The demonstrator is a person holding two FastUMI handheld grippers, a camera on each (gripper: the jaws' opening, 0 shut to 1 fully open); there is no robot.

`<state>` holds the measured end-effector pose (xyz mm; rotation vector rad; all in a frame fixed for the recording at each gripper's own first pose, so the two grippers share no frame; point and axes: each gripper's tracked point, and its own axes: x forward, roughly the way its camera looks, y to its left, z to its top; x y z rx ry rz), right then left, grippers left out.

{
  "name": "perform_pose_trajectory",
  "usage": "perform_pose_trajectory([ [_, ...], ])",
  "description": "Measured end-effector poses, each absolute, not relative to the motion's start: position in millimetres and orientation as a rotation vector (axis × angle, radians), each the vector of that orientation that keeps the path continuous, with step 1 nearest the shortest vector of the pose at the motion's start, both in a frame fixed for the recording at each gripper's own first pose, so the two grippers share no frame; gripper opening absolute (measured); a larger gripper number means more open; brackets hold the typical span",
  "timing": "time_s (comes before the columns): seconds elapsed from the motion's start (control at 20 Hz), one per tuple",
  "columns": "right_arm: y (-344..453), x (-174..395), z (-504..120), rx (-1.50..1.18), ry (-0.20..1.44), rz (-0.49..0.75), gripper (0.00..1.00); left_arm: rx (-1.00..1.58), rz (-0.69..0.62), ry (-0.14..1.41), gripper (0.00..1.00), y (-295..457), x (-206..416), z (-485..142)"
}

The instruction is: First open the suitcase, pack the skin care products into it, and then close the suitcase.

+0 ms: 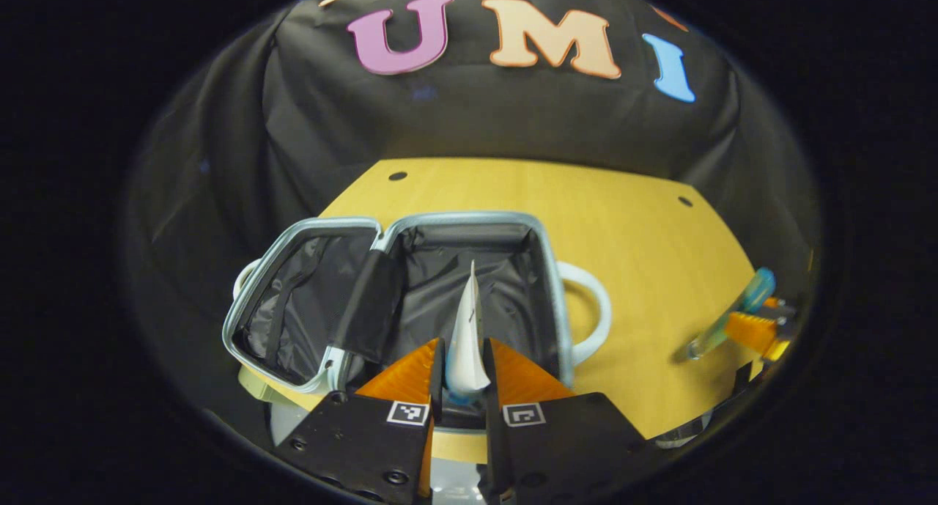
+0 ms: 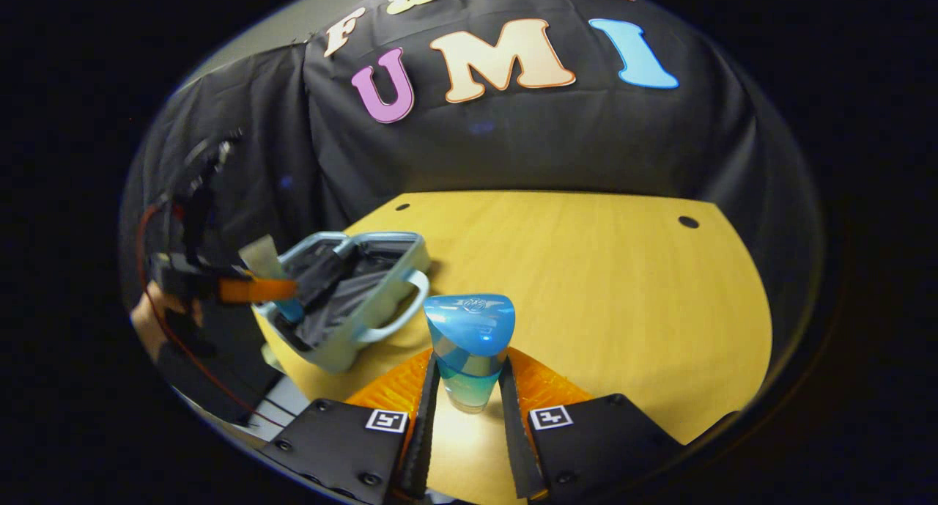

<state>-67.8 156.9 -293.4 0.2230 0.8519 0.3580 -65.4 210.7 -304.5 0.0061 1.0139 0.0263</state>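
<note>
The pale blue hard-shell suitcase [image 1: 396,300] lies open on the yellow wooden table [image 1: 623,226], its black fabric lining showing in both halves and a white carry handle [image 1: 590,307] sticking out on one side. In the left gripper view, the left gripper [image 1: 463,377] hovers over the open case with both fingers pressed on a white squeeze tube [image 1: 467,336], which stands upright between them with its flat crimped end pointing up and a blue cap at the bottom. From the right gripper view the same tube [image 2: 265,259] is seen held just above the near edge of the suitcase [image 2: 352,300], with a hand [image 2: 150,318] behind that gripper.

The right gripper [image 2: 469,388] sits well apart from the case, over bare tabletop [image 2: 623,285]. Its fingers are clamped on a translucent teal bottle with a broad blue cap [image 2: 469,344], held cap upward. The left gripper view shows this bottle [image 1: 733,314] at the far right edge, tilted above the table.

The table has small dark holes [image 1: 397,176] near its back corners. Black cloth [image 1: 476,116] hangs as the booth wall behind and to the sides.
</note>
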Motion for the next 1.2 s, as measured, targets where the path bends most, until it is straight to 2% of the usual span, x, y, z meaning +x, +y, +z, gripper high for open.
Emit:
perform_pose_trajectory([
  [0.2,211,-60,-264,0.310,0.876,0.451,0.46,-0.034,0.008,1.123,0.22,225,-67,-342],
  [0.4,269,-63,-262,0.339,0.943,0.552,0.46,-0.050,-0.036,1.200,0.23,229,-66,-372],
  [0.5,291,-66,-264,0.351,0.980,0.573,0.44,-0.052,-0.062,1.185,0.19,232,-55,-376],
  [0.6,309,-67,-267,0.355,1.008,0.578,0.44,-0.070,-0.081,1.188,0.25,235,-51,-379],
  [0.65,318,-65,-269,0.355,1.019,0.581,0.44,-0.079,-0.091,1.169,0.32,237,-47,-377],
  [0.8,344,-58,-280,0.352,1.049,0.580,0.46,-0.081,-0.139,1.081,0.99,242,-25,-351],
  [0.95,368,-55,-305,0.330,1.097,0.567,0.46,-0.091,-0.157,1.024,0.91,261,-9,-335],
  [1.2,391,-62,-347,0.273,1.197,0.535,0.46,-0.130,-0.069,0.992,0.92,322,-4,-326],
])
